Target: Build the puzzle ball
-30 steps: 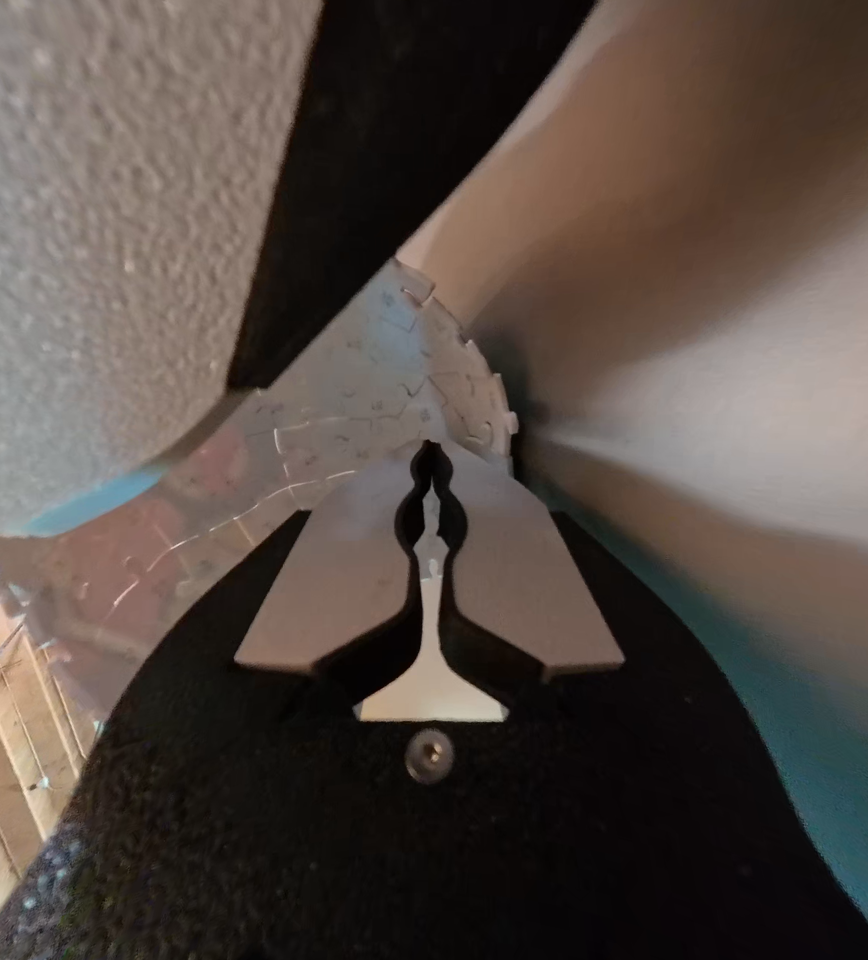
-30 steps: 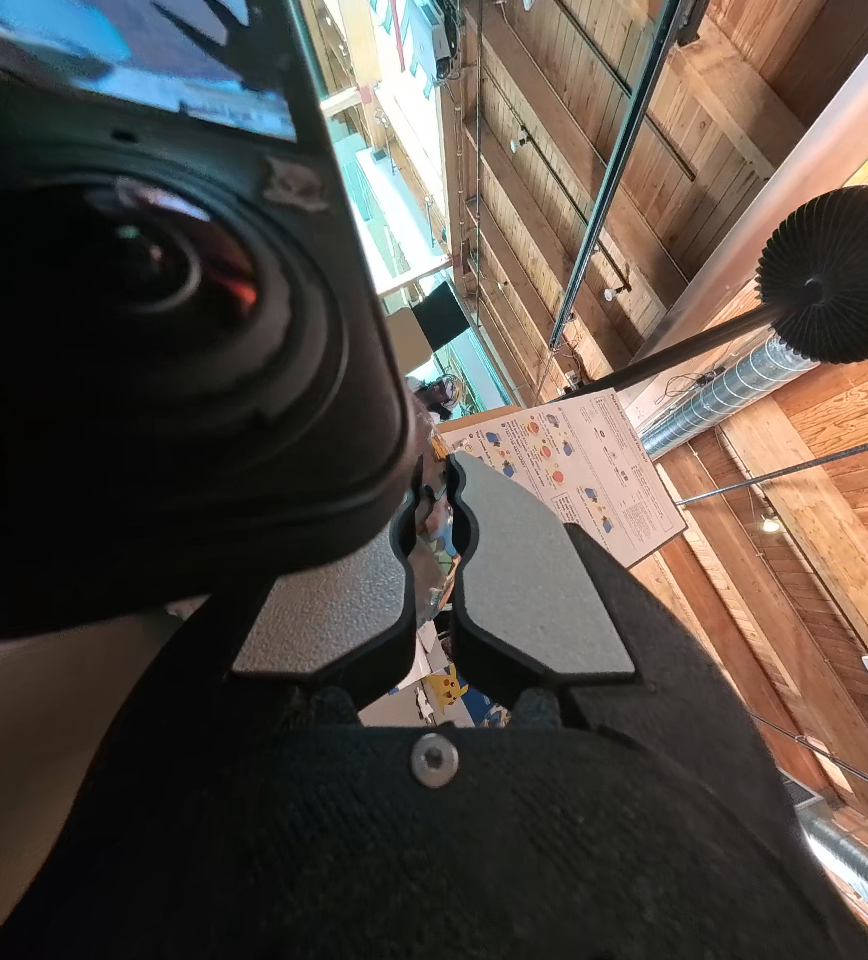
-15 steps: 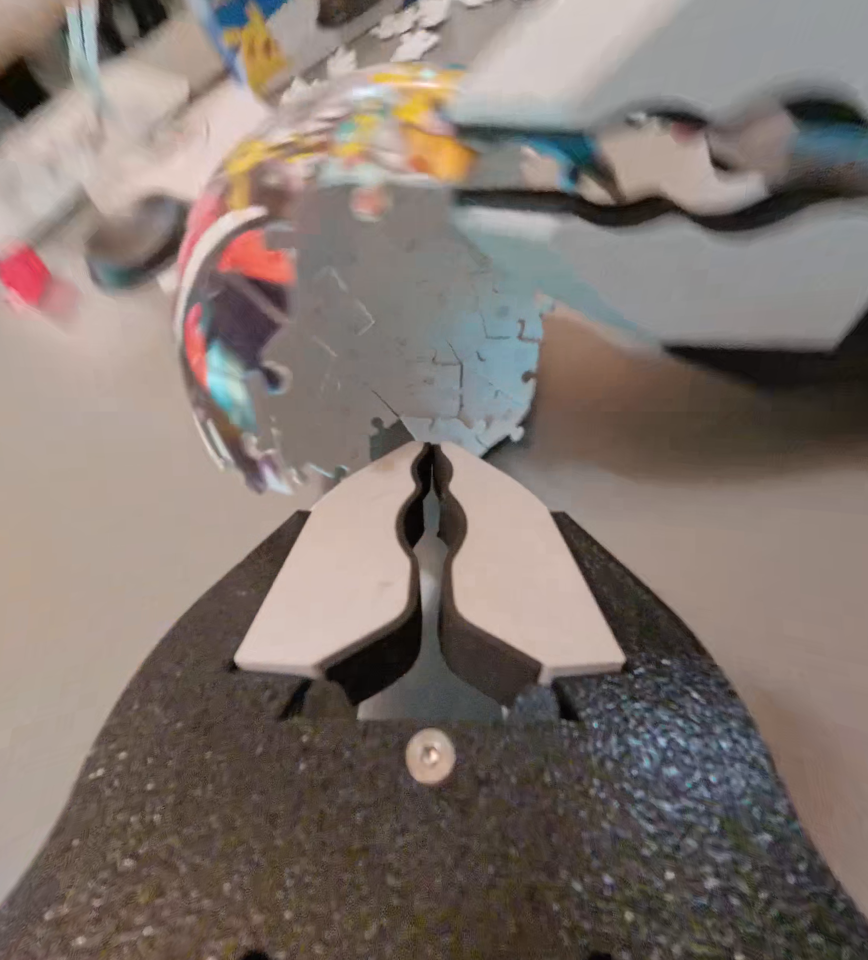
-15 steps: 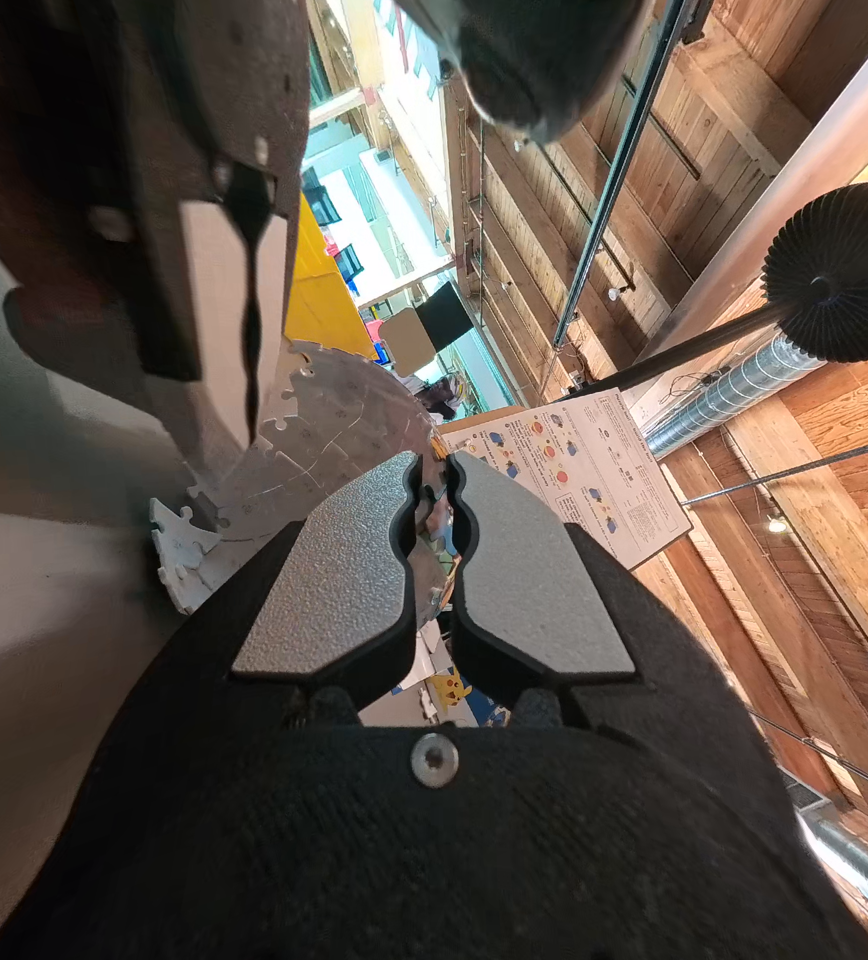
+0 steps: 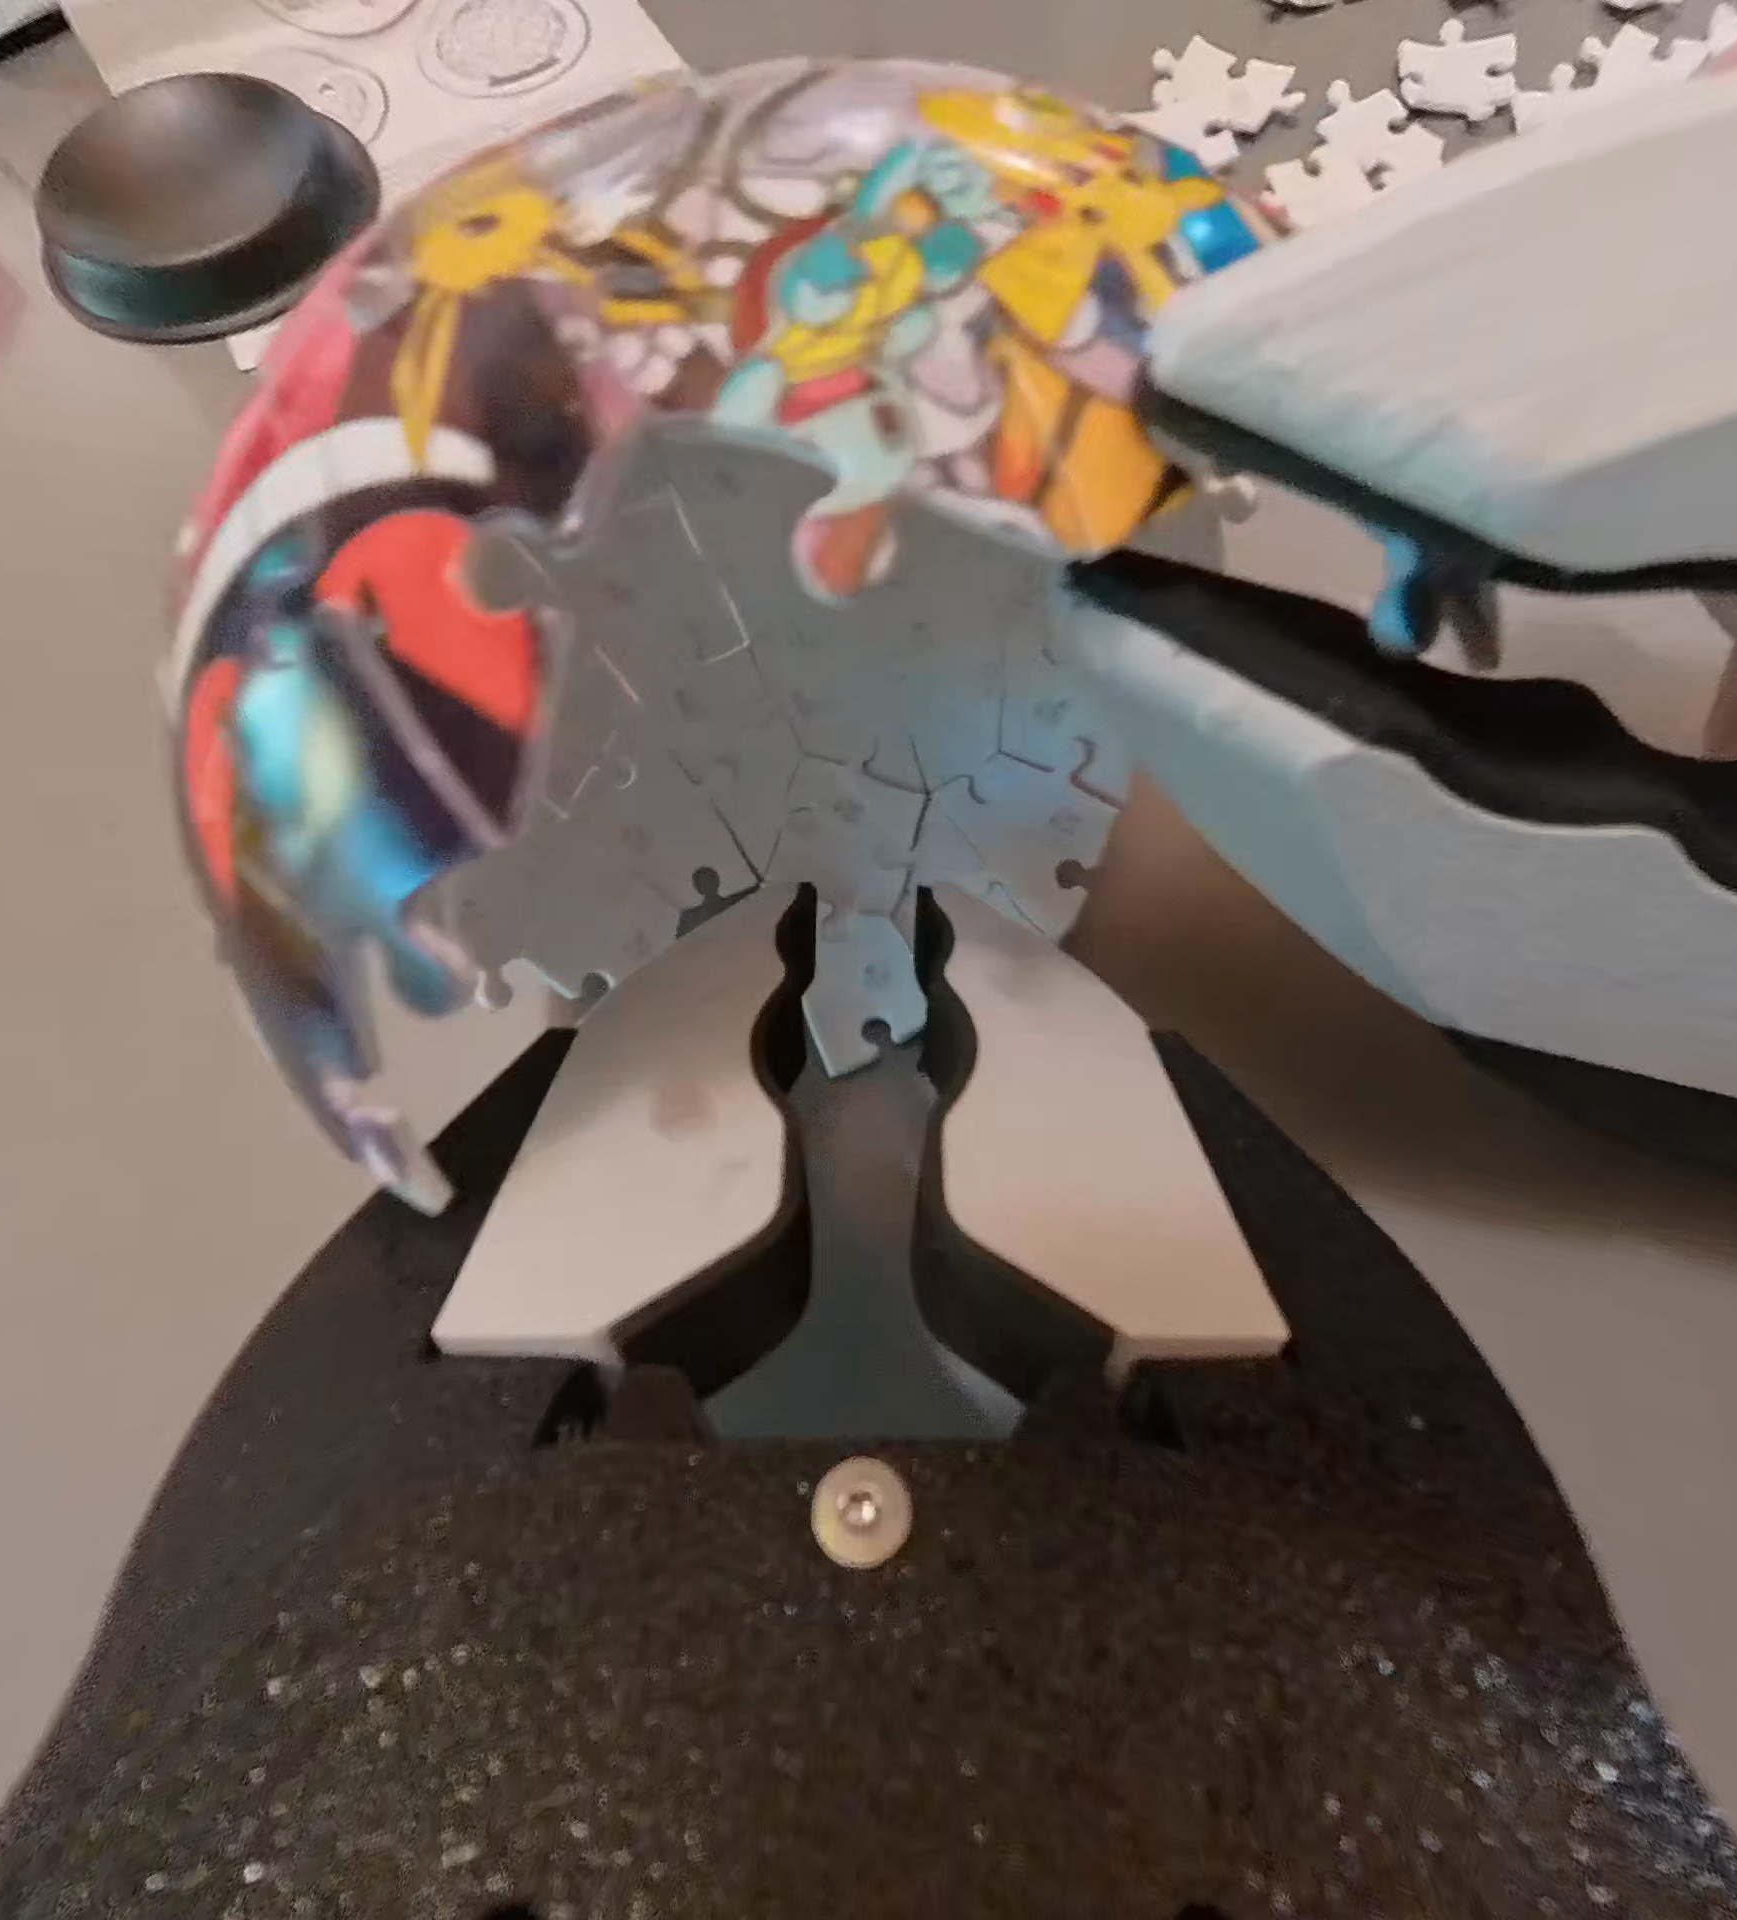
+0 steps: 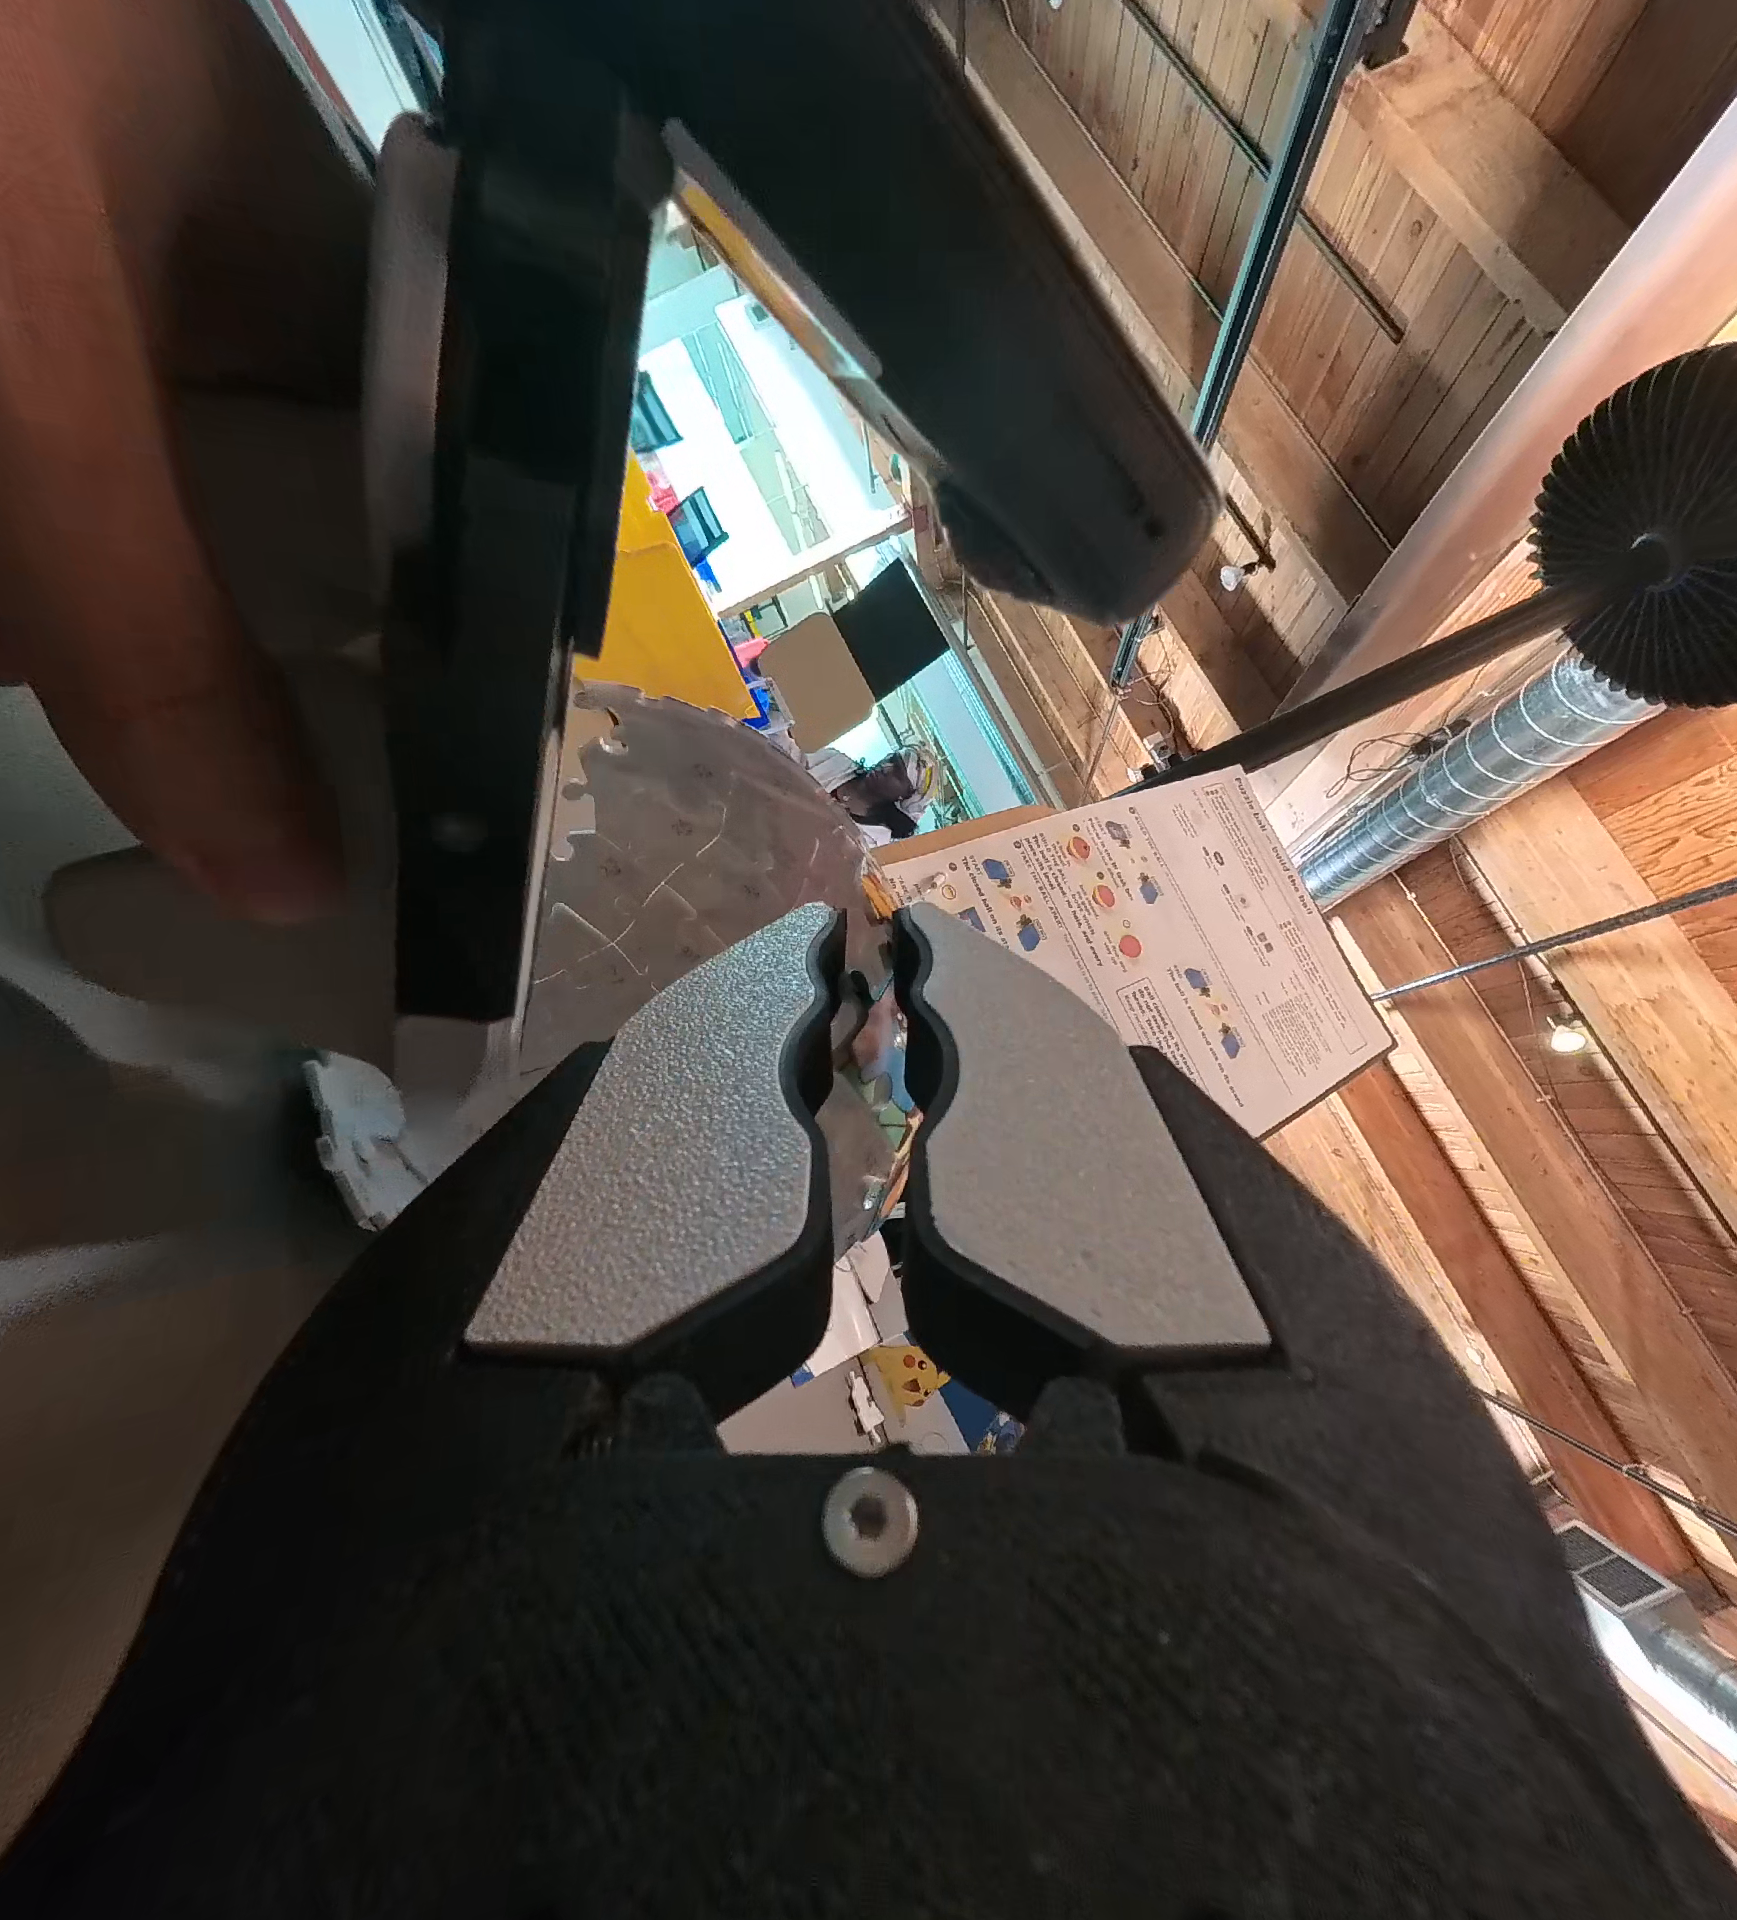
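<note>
**A:** What is the left claw doing?

**B:** I am seeing its fingers nearly together, and they are pinching a grey piece that is hanging from the lower edge of the puzzle ball. So it is clenched on the ball's rim. The ball is only part built: I am looking into its grey inner side, with the coloured outside curving away toward 10 and 12 o'clock.

**A:** And the right claw?

**B:** In the left wrist view I am watching the right claw reaching in from 3 o'clock, and its pale fingers are closing on the ball's edge at about 2 o'clock. In its own view the fingers are standing close together with the ball's rim running between them, so I am reading it as gripping the ball too. A loose-looking piece is sitting between those fingers farther back; I cannot tell whether it is held.

**A:** Where is the ball relative to the table?

**B:** It is hanging above the table, between the two claws. Behind it, at 11 o'clock, a black round stand is resting on the table, and white loose pieces are lying scattered toward 1 o'clock.

**A:** Anything else in the right wrist view?

**B:** A hand is filling the 10 o'clock side, and an instruction sheet is showing at 3 o'clock against wooden boards.
</note>
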Tool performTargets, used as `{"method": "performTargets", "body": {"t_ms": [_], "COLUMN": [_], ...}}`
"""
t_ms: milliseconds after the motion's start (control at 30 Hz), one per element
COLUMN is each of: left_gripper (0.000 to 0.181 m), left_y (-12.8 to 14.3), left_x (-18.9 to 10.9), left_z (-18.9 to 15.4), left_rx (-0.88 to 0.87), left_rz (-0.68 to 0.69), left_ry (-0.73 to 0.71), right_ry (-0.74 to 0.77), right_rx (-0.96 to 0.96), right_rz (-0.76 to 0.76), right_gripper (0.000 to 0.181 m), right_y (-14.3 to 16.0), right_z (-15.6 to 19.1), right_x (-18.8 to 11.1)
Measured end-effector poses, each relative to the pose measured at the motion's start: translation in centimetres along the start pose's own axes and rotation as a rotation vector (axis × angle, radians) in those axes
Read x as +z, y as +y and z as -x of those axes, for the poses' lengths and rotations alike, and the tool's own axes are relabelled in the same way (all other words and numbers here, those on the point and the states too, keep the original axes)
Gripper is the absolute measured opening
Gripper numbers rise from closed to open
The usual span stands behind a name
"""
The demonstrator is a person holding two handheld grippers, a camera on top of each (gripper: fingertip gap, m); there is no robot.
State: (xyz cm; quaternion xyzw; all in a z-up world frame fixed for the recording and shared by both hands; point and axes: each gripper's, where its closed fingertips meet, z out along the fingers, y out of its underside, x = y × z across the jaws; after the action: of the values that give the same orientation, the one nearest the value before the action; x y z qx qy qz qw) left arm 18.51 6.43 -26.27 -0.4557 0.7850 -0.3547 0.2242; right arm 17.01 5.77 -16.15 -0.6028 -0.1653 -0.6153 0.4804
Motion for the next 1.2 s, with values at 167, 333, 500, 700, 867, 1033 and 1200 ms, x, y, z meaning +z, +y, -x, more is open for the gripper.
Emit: {"method": "performTargets", "body": {"t_ms": [167,333,500,700,867,1033,1200], "left_gripper": [0.018,0.011,0.009,0.009,0.018,0.027,0.027], "left_y": [0.6,0.6,0.6,0.7,0.6,-0.9,0.4], "left_x": [0.7,1.0,1.0,1.1,0.9,-0.8,-2.0], "left_z": [0.0,0.0,0.0,0.0,0.4,0.6,0.9], "left_rx": [0.038,0.021,-0.016,-0.057,-0.036,-0.029,0.067], "left_rz": [0.064,0.073,0.073,0.078,0.076,-0.072,-0.040], "left_ry": [-0.029,-0.015,-0.013,-0.009,-0.060,-0.065,-0.074], "right_ry": [-0.002,-0.002,-0.004,-0.002,-0.001,0.000,-0.002], "right_rx": [0.000,0.004,0.005,0.004,0.002,0.001,0.000], "right_rz": [-0.001,0.000,-0.001,-0.001,0.002,0.001,0.003], "right_gripper": [0.008,0.008,0.008,0.008,0.009,0.009,0.008], "right_y": [0.0,0.0,0.0,0.0,0.0,0.0,0.0], "right_z": [0.0,0.0,0.1,0.0,0.0,0.0,0.0], "right_x": [0.0,0.0,0.0,0.0,0.0,0.0,0.0]}}
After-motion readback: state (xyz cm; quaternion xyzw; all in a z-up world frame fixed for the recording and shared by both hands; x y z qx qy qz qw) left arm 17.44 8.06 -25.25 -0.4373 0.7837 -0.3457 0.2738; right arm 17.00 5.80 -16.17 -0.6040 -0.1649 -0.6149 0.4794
